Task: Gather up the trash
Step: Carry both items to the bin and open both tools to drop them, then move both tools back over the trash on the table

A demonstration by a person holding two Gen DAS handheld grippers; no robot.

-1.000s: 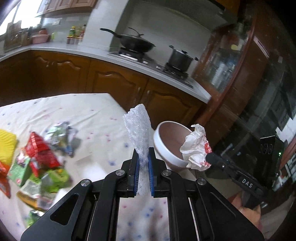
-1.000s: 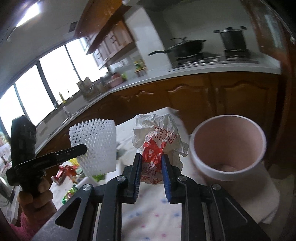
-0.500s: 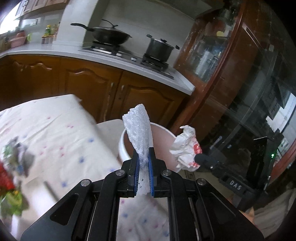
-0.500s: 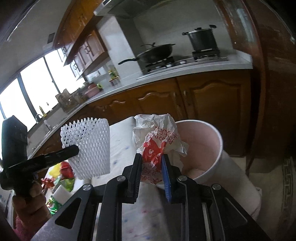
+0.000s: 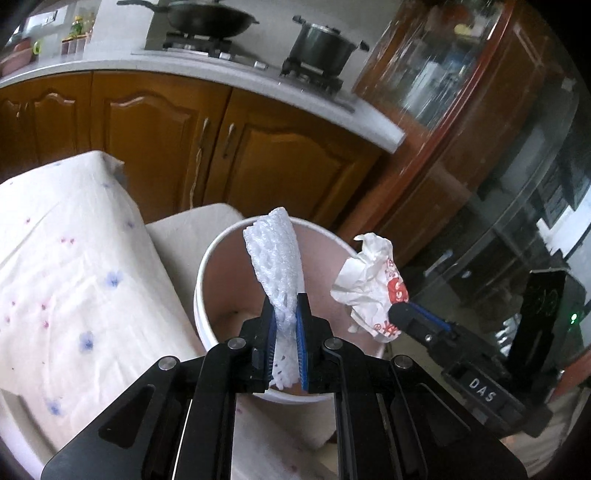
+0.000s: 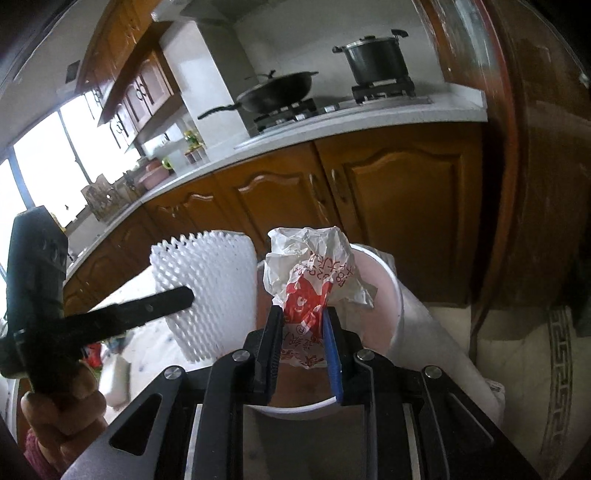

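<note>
My left gripper point(image 5: 285, 314) is shut on a white foam net sleeve point(image 5: 276, 258) and holds it over the open mouth of a white bin with a pinkish inside point(image 5: 221, 273). My right gripper point(image 6: 302, 325) is shut on a crumpled white wrapper with red print point(image 6: 314, 273), held just above the same bin point(image 6: 384, 295). In the left wrist view the wrapper point(image 5: 369, 284) hangs at the bin's right rim in the right gripper point(image 5: 400, 314). In the right wrist view the foam sleeve point(image 6: 210, 291) and the left gripper point(image 6: 181, 295) are at left.
The table with a white flowered cloth point(image 5: 62, 280) lies left of the bin. Brown kitchen cabinets point(image 5: 155, 136) and a worktop with a wok point(image 5: 207, 18) and a pot point(image 5: 321, 44) stand behind. A glass-fronted cabinet point(image 5: 480, 110) stands at right.
Both grippers have moved from over the table to over the bin, each still holding its piece of trash. The pile of wrappers on the table has left the left view.
</note>
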